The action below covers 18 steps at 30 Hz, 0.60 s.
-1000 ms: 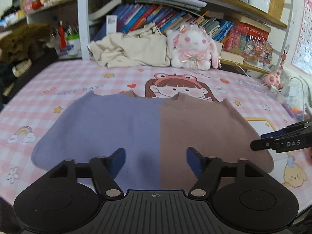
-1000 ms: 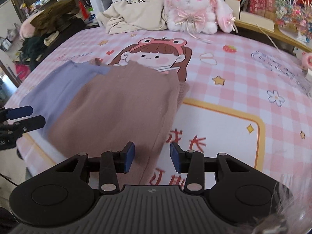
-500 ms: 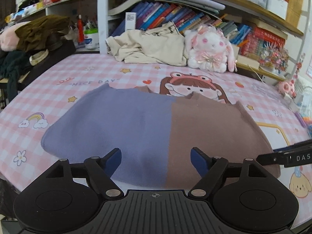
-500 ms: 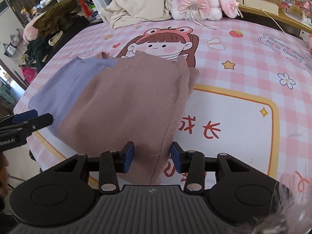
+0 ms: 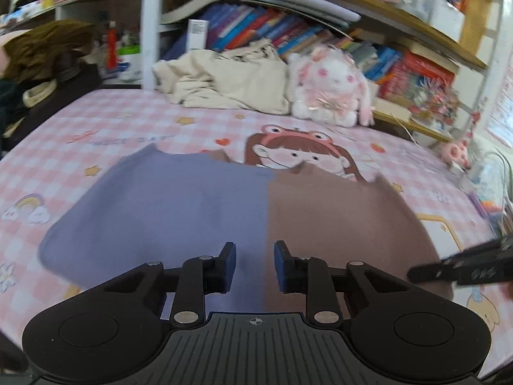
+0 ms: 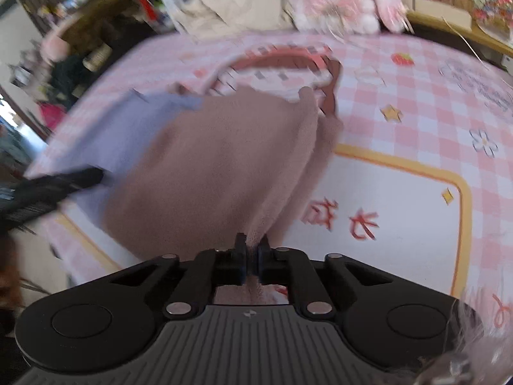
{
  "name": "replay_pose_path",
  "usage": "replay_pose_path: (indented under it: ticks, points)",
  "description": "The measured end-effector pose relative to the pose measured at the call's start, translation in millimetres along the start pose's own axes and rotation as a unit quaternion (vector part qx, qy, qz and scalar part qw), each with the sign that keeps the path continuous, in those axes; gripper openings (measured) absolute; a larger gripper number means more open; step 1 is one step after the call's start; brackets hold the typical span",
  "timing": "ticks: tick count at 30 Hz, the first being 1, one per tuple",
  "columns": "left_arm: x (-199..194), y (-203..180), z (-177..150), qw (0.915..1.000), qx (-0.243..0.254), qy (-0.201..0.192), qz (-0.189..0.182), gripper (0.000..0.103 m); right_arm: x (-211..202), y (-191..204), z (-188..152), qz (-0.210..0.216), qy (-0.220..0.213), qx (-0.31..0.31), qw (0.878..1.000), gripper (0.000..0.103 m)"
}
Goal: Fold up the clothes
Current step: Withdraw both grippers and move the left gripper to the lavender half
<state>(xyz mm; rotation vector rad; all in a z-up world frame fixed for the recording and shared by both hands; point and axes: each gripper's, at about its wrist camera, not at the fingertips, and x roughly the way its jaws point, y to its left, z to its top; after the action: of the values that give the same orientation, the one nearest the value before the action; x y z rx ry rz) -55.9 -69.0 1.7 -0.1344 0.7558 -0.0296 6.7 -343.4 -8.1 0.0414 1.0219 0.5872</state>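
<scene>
A two-tone garment [image 5: 256, 211], lavender on the left half and brown on the right, lies flat on the pink checked bed sheet [image 5: 96, 134]. My left gripper [image 5: 254, 264] is open and hovers over the garment's near hem at the colour seam. My right gripper [image 6: 251, 256] is shut on the brown half's near right corner [image 6: 256, 237], and the cloth there is pulled into folds. The right gripper shows blurred at the right edge of the left wrist view [image 5: 465, 266]; the left gripper shows at the left of the right wrist view [image 6: 48, 189].
A cream garment [image 5: 224, 80] is heaped at the back of the bed beside a white and pink plush rabbit [image 5: 330, 93]. Bookshelves [image 5: 288, 32] stand behind. Dark clothes [image 5: 38, 73] are piled at the far left. The bed's near edge lies just below the garment.
My right gripper has closed on the brown corner and drawn the cloth into folds. My left gripper's jaws have narrowed. Both views have moved closer to the garment.
</scene>
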Motion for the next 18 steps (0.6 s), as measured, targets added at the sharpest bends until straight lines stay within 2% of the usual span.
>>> replay_pose_path:
  ticks: [2, 5, 7, 8, 9, 10, 12, 14, 18]
  points:
    - [18.1, 4.4, -2.2, 0.9993, -0.002, 0.037, 0.01, 0.024, -5.3, 2.6, 0.2, -0.009, -0.006, -0.008, 1.0, 0.007]
    - [20.9, 7.9, -3.8, 0.999, -0.001, 0.044, 0.008, 0.025, 11.4, -2.8, -3.0, -0.028, 0.029, 0.003, 0.999, 0.011]
    - [21.0, 9.9, -4.8, 0.999, 0.001, 0.045, 0.006, 0.026, 10.3, -6.7, -3.0, -0.032, 0.028, 0.015, 0.999, 0.016]
    - [17.3, 10.9, -3.7, 0.9992, 0.002, 0.039, 0.007, 0.027, 5.8, -7.4, -2.0, -0.037, 0.018, 0.016, 0.999, 0.021]
    - [10.6, 13.0, -1.6, 0.9997, 0.0, 0.023, 0.008, 0.027, 0.9, -7.7, -1.2, -0.047, 0.006, 0.016, 0.999, 0.033]
    - [3.2, 15.7, 0.5, 1.0, -0.003, 0.004, 0.008, 0.028, -3.9, -7.9, -0.3, -0.058, -0.007, 0.015, 0.998, 0.035]
    - [-5.0, 22.2, 5.8, 0.9997, -0.009, -0.019, 0.011, 0.028, -11.8, -5.4, 1.9, -0.08, -0.036, -0.001, 0.996, 0.035]
    - [-5.7, 27.2, 12.2, 0.9996, -0.011, -0.024, 0.013, 0.028, -15.2, 3.7, 3.5, -0.084, -0.063, -0.033, 0.994, 0.035]
    - [4.2, 21.4, 21.4, 0.9998, 0.0, -0.019, 0.007, 0.028, -3.6, 27.8, 3.1, -0.057, -0.068, -0.105, 0.99, 0.035]
